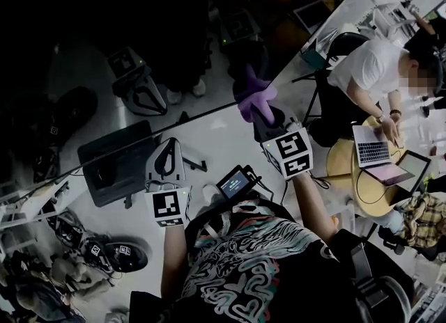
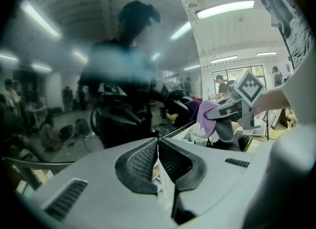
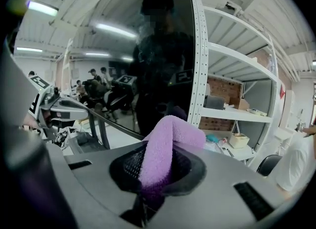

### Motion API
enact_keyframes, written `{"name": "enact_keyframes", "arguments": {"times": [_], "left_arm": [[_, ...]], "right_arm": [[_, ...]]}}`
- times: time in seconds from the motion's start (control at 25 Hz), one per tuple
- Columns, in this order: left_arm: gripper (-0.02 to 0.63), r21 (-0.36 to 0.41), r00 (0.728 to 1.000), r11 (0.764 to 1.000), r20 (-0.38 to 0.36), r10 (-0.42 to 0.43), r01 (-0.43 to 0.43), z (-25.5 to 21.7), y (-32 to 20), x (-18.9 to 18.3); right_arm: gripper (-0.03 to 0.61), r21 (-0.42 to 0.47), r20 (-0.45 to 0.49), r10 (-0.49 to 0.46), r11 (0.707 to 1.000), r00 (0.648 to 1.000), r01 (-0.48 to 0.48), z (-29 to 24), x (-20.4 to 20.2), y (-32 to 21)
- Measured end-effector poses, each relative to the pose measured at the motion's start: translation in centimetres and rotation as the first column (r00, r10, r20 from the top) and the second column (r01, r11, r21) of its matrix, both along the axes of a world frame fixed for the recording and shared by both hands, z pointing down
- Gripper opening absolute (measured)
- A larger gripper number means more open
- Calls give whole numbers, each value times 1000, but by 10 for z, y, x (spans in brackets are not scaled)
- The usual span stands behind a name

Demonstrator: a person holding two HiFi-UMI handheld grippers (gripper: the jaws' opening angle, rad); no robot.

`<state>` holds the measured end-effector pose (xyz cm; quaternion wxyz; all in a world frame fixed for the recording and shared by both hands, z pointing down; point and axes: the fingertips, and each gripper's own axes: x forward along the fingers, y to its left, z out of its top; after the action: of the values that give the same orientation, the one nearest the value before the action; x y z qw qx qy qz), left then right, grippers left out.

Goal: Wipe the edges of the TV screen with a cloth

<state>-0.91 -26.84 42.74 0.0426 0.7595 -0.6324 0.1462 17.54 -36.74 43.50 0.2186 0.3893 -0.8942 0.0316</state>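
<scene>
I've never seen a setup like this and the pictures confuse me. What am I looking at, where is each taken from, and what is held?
No robot here: a person holds a two-jaw gripper in each hand. The head view comes from a camera on their head, looking down; the other two cameras ride on the grippers and look along their jaws. The dark, mirror-like surface is a TV screen, which reflects the person. The right gripper is shut on a purple cloth at the screen's edge. The left gripper is shut and empty. At right another person sits at a table.
</scene>
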Motion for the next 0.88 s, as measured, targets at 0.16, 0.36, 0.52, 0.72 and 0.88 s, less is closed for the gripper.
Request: {"name": "enact_keyframes", "arguments": {"times": [0.16,0.36,0.52,0.72,0.88], "left_arm": [[20,0,1000,1000,0,-11,11,-1,2,-3],[20,0,1000,1000,6,-22,22,0,1,-4],[20,4,999,999,11,-33,33,-3,-2,-6],[20,11,999,999,23,-44,44,-7,-7,-8],[20,34,996,997,60,-67,65,-11,-8,-12]], "right_arm": [[67,8,-4,-48,999,999,48,-1,-9,4],[67,7,1,-69,998,998,69,1,-14,6],[67,7,-2,-102,995,995,102,-2,-20,8],[67,4,4,-139,990,990,139,-2,-30,9],[67,-1,21,-149,989,989,149,-1,-34,11]]}}
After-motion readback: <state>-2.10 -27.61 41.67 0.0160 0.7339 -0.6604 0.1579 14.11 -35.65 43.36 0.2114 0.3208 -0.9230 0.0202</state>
